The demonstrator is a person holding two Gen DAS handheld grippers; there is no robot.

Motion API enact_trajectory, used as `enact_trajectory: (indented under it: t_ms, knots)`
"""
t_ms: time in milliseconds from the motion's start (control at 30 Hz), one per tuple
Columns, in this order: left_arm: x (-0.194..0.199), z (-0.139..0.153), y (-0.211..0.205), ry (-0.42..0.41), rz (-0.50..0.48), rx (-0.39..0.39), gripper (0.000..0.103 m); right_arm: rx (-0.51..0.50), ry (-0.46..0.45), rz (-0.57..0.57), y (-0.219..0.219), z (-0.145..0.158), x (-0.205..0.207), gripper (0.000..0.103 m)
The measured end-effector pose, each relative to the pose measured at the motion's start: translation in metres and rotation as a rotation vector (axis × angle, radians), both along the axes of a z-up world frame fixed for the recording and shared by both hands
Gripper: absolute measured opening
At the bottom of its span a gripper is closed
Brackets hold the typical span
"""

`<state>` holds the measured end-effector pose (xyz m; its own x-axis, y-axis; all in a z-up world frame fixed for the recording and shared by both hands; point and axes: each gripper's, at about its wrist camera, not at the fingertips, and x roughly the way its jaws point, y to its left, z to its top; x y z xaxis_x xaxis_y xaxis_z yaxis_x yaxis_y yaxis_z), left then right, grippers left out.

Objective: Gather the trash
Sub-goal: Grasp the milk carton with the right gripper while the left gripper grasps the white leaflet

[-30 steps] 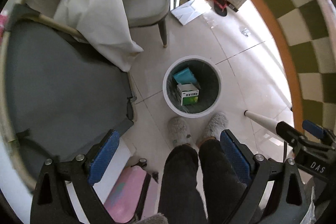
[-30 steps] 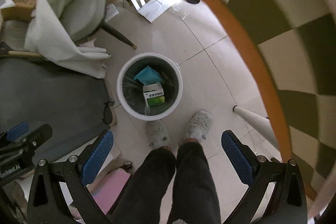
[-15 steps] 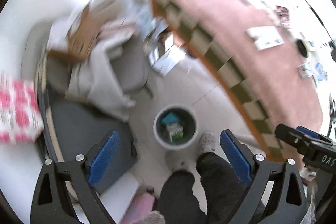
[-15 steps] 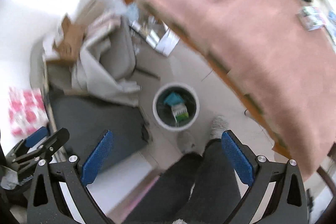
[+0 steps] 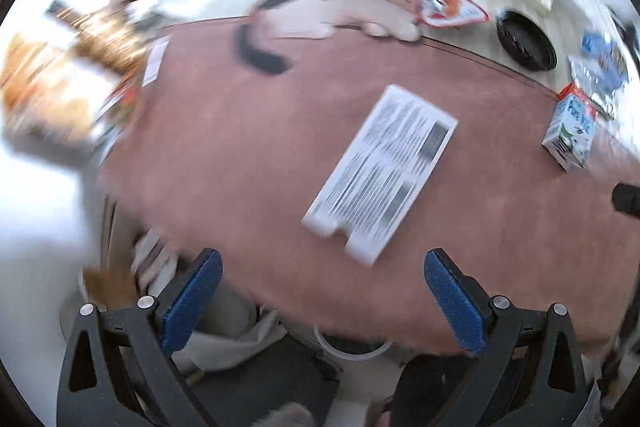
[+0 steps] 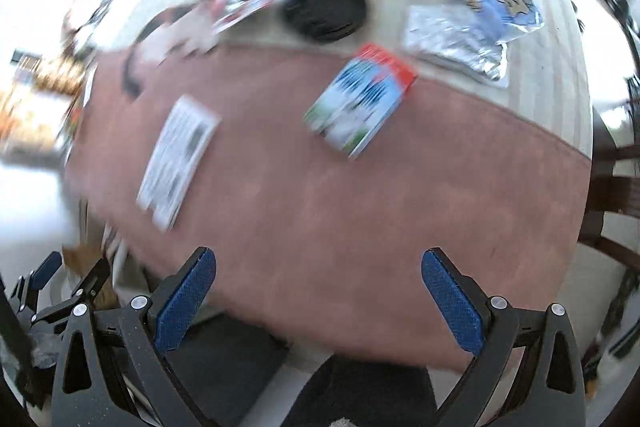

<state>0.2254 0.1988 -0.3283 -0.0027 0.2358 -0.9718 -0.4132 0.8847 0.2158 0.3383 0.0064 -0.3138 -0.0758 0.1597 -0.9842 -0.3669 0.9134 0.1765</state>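
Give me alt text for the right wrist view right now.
The open, empty right gripper hangs over a pinkish-brown tablecloth holding a small carton and a printed white sheet. Beyond them lie a black lid and snack wrappers; the image is motion-blurred.

Left gripper jaws spread wide, empty, right gripper likewise, 2 arms seemingly side by side
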Motion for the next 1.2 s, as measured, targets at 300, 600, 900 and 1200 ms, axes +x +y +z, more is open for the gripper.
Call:
enact_trajectory:
  t_ms: [300,600,900,1200]
  knots:
    - [0.074,-0.079,0.009,0.215,-0.224,-0.099,0.103,-0.050,0.070,-0.111,0.006,-0.054,0.072,0.103]
    - [0.072,-0.082,0.022,0.192,-0.170,-0.223,0.076,-0.058,0.095,-0.124,0.028,-0.082,0.089,0.091]
    - [0.000,-0.077,0.078,0.048,0.552,-0.391,0.076,-0.116,0.084,0.104,0.051,-0.090,0.074,0.070]
    - [-0.006,-0.080,0.069,0.074,0.488,-0.396,0.077,-0.190,0.046,0.277,0.075,-0.088,0.046,0.093]
